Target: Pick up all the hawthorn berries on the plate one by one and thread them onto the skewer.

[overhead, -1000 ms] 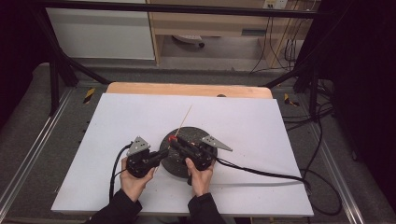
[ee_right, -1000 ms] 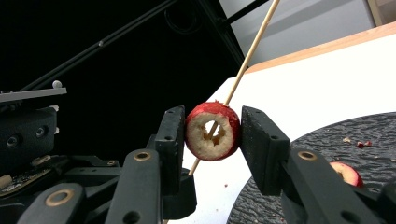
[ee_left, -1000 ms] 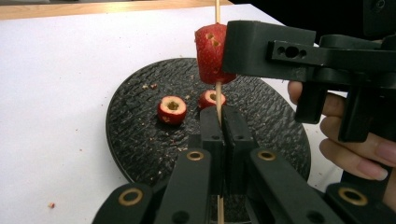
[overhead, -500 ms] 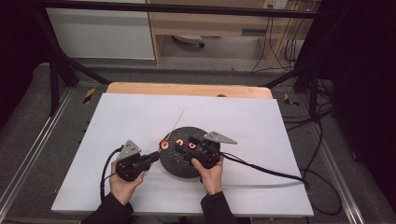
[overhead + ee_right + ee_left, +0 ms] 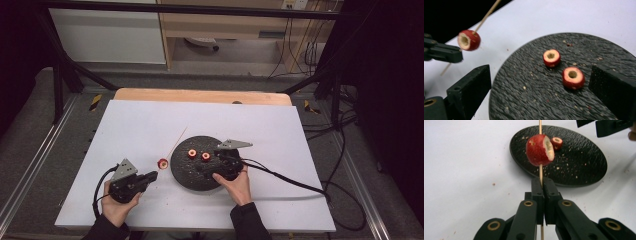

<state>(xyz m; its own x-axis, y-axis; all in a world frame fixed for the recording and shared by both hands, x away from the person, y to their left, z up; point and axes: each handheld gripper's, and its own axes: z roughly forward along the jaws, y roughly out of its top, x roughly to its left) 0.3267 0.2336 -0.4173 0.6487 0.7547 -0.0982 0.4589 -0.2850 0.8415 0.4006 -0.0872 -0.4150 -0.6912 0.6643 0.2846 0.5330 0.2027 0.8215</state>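
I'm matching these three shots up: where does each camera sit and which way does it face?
High view: above the table, looking forward and down; forearms, both hands.
Left gripper view: on the left tongs, looking along the skewer at the plate; own jaws.
Right gripper view: on the right tongs, over the plate; own jaws.
Shared: skewered fruit.

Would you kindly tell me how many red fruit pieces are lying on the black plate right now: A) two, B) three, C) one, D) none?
A: two cored red fruit pieces lie on the black plate, while a third piece sits on the skewer held in the left gripper.
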